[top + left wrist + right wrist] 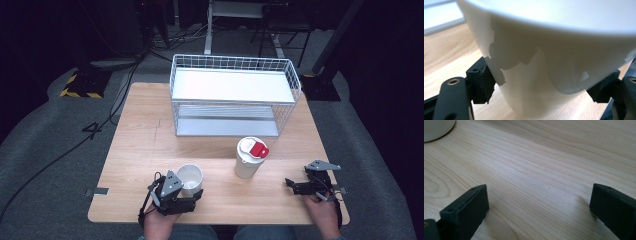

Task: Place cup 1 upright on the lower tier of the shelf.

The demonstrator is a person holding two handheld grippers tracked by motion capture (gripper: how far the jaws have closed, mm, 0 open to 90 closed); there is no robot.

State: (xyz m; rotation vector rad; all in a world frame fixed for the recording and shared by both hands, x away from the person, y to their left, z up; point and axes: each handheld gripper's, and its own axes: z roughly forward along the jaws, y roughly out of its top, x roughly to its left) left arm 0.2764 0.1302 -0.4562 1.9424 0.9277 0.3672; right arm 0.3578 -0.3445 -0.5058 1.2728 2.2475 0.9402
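High view shows the left gripper squeezing the white cup near the table's front edge, and the wire basket sits straight behind the cup, farther back on the table.

White cup between black fingers

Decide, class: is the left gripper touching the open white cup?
Touching. In the left gripper view, both black jaws of the left gripper press against the sides of the white cup, one on each side.
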